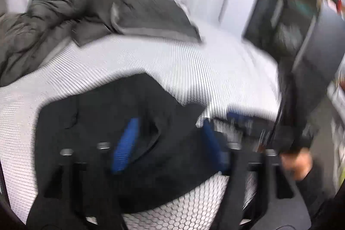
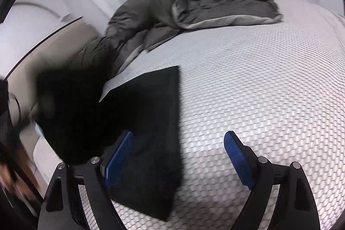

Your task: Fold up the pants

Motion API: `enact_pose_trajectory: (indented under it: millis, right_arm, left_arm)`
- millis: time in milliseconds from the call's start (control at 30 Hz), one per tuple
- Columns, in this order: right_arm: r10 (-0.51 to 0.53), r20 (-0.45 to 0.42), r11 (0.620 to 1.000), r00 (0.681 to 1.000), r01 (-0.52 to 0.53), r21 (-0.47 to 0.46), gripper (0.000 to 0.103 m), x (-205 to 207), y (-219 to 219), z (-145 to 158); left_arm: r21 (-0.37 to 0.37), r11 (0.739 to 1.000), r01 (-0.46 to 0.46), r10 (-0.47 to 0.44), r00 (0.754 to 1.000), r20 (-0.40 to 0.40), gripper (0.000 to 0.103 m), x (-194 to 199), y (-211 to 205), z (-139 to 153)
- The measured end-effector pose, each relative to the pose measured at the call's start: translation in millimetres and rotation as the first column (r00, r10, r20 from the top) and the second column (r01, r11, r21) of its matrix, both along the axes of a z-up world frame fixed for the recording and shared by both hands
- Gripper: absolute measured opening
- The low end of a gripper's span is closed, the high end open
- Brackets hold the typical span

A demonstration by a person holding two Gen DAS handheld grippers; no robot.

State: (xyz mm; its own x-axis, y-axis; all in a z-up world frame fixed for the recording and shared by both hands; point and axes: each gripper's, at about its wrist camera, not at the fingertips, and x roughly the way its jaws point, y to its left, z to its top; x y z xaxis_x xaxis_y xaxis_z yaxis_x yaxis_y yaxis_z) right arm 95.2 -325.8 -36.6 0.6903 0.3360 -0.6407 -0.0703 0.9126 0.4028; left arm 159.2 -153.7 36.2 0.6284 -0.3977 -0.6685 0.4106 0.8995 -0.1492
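Observation:
The black pants (image 1: 107,105) lie folded on the white quilted mattress (image 1: 151,57). My left gripper (image 1: 170,122) hangs over them, its blue pads apart, the dark cloth lying beneath and between them; the view is blurred. In the right wrist view the pants (image 2: 151,100) form a flat dark rectangle with a straight right edge. My right gripper (image 2: 179,133) is open: its left finger is over the pants, its right finger over bare mattress (image 2: 258,79). A blurred black shape (image 2: 64,111) at the left hides part of the pants.
A crumpled grey duvet (image 2: 215,3) is heaped at the far end of the bed and along its left side (image 1: 54,14). A dark shelf unit (image 1: 280,14) stands beyond the bed's right side. A person's hand (image 1: 297,163) shows at the right.

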Motion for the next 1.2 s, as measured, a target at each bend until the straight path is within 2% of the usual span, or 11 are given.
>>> enact_pose_trajectory:
  millis: [133, 167, 267, 400, 533, 700, 733, 767, 867, 1067, 1200]
  right_arm:
    - [-0.013, -0.037, 0.999, 0.999, 0.014, 0.037, 0.088, 7.5, -9.0, -2.8]
    - [-0.001, -0.035, 0.999, 0.999, 0.002, 0.038, 0.088, 8.4, -6.9, -2.1]
    - [0.064, -0.021, 0.997, 0.998, -0.063, 0.037, 0.088, 6.2, 8.1, 1.1]
    - [0.172, 0.000, 0.982, 0.985, -0.171, 0.077, 0.087, 1.8, 29.8, 3.0]
    - [0.275, -0.018, 0.948, 0.961, -0.268, 0.173, 0.063, 6.0, 47.8, -3.0]
    - [0.318, -0.127, 0.933, 0.939, -0.287, 0.217, 0.062, 20.9, 64.6, -28.5]
    - [0.301, -0.135, 0.938, 0.944, -0.268, 0.221, 0.057, 25.3, 65.2, -31.9]
    - [0.286, -0.132, 0.942, 0.949, -0.253, 0.221, 0.038, 29.2, 65.6, -33.1]
    - [0.241, -0.120, 0.966, 0.963, -0.226, 0.129, 0.010, 31.4, 68.5, -28.2]
    - [0.317, 0.016, 0.948, 0.948, -0.317, 0.040, 0.009, -15.9, 73.1, 10.8]
    - [0.267, -0.147, 0.959, 0.952, -0.278, -0.062, 0.010, -14.2, 72.1, -26.7]
  left_arm:
    - [0.077, 0.997, 0.021, -0.022, 1.000, 0.013, 0.070, -20.5, -3.7, -18.3]
    - [0.070, 0.998, 0.006, -0.008, 1.000, 0.029, 0.077, -30.0, 8.6, -15.3]
    - [0.020, 0.989, -0.144, 0.141, 0.982, 0.124, 0.094, -43.2, 64.7, -10.1]
    - [0.025, 0.940, -0.341, 0.338, 0.938, 0.079, 0.094, -20.4, 115.6, -32.4]
    - [0.036, 0.910, -0.413, 0.414, 0.910, -0.014, 0.093, -6.6, 144.9, -56.4]
    - [0.061, 0.909, -0.413, 0.414, 0.910, -0.007, 0.093, -11.4, 157.5, -64.0]
    - [0.064, 0.910, -0.410, 0.411, 0.911, -0.008, 0.093, -10.2, 157.6, -65.9]
    - [0.065, 0.910, -0.409, 0.410, 0.912, -0.009, 0.093, -5.6, 155.8, -62.9]
    - [0.067, 0.910, -0.408, 0.409, 0.912, 0.001, 0.093, -15.4, 152.5, -55.3]
    - [0.046, 0.911, -0.409, 0.408, 0.912, 0.032, 0.093, -28.4, 156.1, -40.0]
    - [0.118, 0.909, -0.400, 0.402, 0.916, 0.001, 0.093, -23.8, 153.0, -51.1]
